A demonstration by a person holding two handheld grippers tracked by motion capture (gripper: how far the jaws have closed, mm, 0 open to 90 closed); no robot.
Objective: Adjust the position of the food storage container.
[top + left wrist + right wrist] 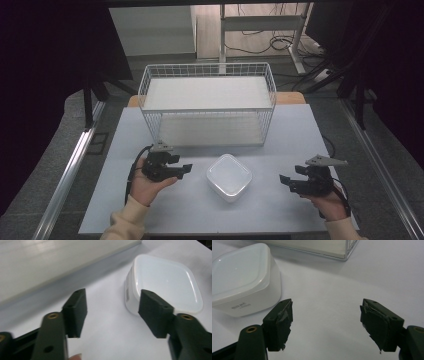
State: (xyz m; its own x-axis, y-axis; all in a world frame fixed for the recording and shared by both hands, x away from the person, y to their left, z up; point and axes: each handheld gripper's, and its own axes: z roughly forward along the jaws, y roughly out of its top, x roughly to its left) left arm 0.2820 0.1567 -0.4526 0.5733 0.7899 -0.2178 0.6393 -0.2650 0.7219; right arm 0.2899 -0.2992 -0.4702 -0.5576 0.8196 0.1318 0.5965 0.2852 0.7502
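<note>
On the left, the left gripper [186, 169] lies level in the person's palm at about eight o'clock on the table [280, 215], its jaws apart with nothing between them, pointing toward three o'clock at the white lidded container [229, 177]. In the left gripper view that container [165, 283] sits just beyond the right-hand jaw, near but not touched. It stands at the table's centre, lid on, in front of the wire basket [207, 102] at twelve o'clock.

The step in hand looks like the approach to a grasp. The next move likely calls for sliding the open jaws around the container's near wall or lid edge before closing.

At four o'clock the right gripper [286, 182] points back toward nine o'clock, jaws wide apart and empty, well apart from the container [244, 280], the hand cupped beneath it.
</note>
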